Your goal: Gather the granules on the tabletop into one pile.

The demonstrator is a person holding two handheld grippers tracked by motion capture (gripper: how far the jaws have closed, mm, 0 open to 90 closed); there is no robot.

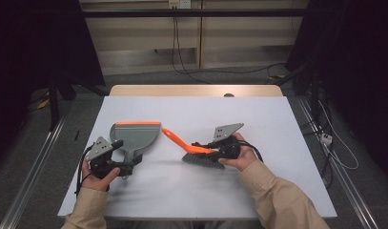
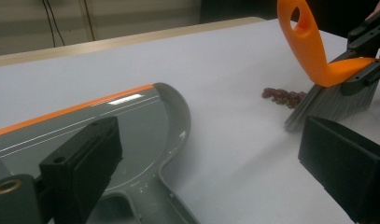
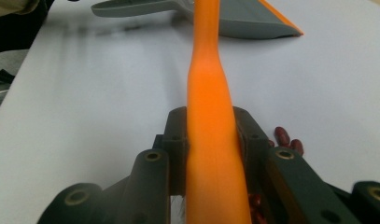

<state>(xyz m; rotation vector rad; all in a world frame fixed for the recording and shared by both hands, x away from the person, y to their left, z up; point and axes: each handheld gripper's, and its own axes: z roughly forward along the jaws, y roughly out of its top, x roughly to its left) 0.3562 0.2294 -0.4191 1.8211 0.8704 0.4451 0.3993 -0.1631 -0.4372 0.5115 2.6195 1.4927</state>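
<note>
- Left tongs (image 1: 126,164) at the near left of the bench (image 1: 277,124), reaching for the dustpan (image 1: 134,134) handle; jaws wide in the left gripper view, one either side of the handle, not yet closed on it.
- Dustpan flat on the bench, orange lip on the far side, pan bare inside as far as the left gripper view shows (image 2: 108,126): nothing collected so far.
- Open bench between dustpan and brush, nothing lying in that stretch.
- Beans (image 2: 283,97), a small reddish-brown cluster, just at the bristle tips on the dustpan side; a few more visible beside the jaws in the right gripper view (image 3: 286,138).
- Brush (image 1: 194,150) right of centre, bristles down on the bench, orange handle slanting up and away to the far left.
- Right tongs (image 1: 215,150) clamped on the brush handle close above the bristles, a jaw pressed to each side.
- Judged early in the sweep: brush gripped and set behind the beans; remaining are a firm hold on the dustpan, bringing its lip round to face the beans, and pushing the beans across into it.
</note>
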